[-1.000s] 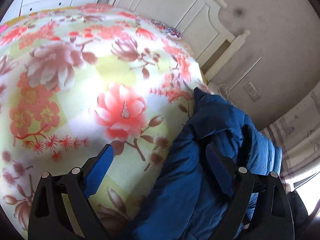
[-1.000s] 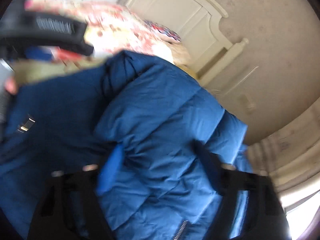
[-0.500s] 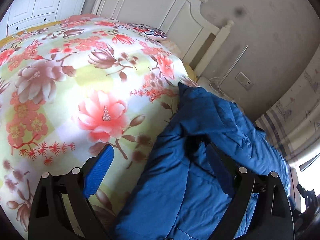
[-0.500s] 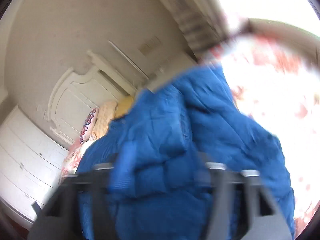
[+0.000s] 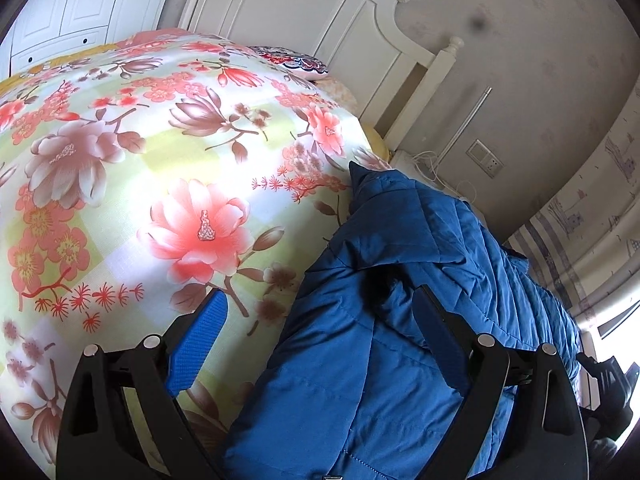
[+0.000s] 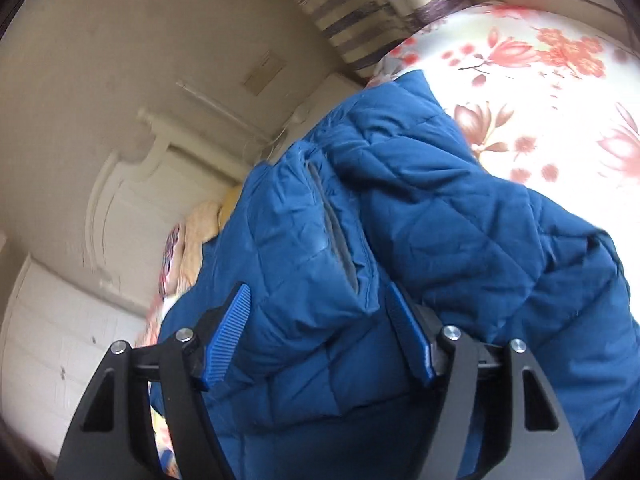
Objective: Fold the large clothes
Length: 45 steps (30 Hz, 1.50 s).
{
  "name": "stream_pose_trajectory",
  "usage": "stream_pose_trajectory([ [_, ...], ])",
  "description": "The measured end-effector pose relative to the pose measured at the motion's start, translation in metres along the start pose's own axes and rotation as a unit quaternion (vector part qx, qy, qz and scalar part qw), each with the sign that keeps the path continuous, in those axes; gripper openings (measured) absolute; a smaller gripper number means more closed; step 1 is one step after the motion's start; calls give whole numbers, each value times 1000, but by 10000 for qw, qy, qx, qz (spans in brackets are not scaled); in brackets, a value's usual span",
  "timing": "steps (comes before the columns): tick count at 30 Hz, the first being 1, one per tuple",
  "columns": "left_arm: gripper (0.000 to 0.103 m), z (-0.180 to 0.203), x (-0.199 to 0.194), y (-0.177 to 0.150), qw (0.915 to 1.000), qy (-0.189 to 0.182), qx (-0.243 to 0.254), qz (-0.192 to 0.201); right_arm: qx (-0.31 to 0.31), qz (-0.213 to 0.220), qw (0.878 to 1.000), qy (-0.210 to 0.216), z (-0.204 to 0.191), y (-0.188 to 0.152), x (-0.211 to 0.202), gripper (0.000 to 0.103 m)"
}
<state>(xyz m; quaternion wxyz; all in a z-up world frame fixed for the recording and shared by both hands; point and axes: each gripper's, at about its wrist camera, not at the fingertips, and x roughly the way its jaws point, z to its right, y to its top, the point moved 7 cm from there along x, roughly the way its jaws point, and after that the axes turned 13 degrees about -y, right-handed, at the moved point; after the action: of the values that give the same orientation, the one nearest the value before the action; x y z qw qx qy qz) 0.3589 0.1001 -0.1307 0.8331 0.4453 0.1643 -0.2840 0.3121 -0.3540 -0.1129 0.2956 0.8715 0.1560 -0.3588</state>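
Observation:
A blue quilted puffer jacket lies bunched on the right part of a bed with a floral cover. My left gripper is open and hovers over the jacket's left edge, one finger over the cover, the other over the jacket. In the right wrist view the jacket fills the middle. My right gripper is open with a thick fold of the jacket between its blue pads; the pads stand wide apart and do not pinch it.
A white headboard and a patterned pillow are at the bed's far end. A white wardrobe stands far left. A wall socket, cables and striped curtains are to the right.
The left gripper has drawn back and tilted up, so more headboard shows. The right gripper has swung round sharply and now faces the jacket from another side. Both stay open.

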Motion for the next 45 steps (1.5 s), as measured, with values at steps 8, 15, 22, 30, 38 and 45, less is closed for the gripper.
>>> stream_pose_trajectory([
  [8,89,1,1,0,10000,-42,9,-4,-707,556,9934,716,-39,-17,-43,18],
  [15,89,9,5,-5,9997,-48,181,-137,-784,893,9898,791,-21,-30,-93,17],
  [22,89,4,6,-5,9998,-51,80,-154,4,167,9988,455,29,-36,-54,36],
  [30,89,7,8,-6,9997,-46,132,-211,-1865,1560,9683,-573,-36,-14,-105,43],
  [38,89,5,5,-5,9999,-94,82,-118,-3498,874,9155,-1783,-49,-49,-10,49],
  [45,89,37,-51,21,9974,-269,262,622,-3484,858,9173,-1729,-45,-52,-8,50],
])
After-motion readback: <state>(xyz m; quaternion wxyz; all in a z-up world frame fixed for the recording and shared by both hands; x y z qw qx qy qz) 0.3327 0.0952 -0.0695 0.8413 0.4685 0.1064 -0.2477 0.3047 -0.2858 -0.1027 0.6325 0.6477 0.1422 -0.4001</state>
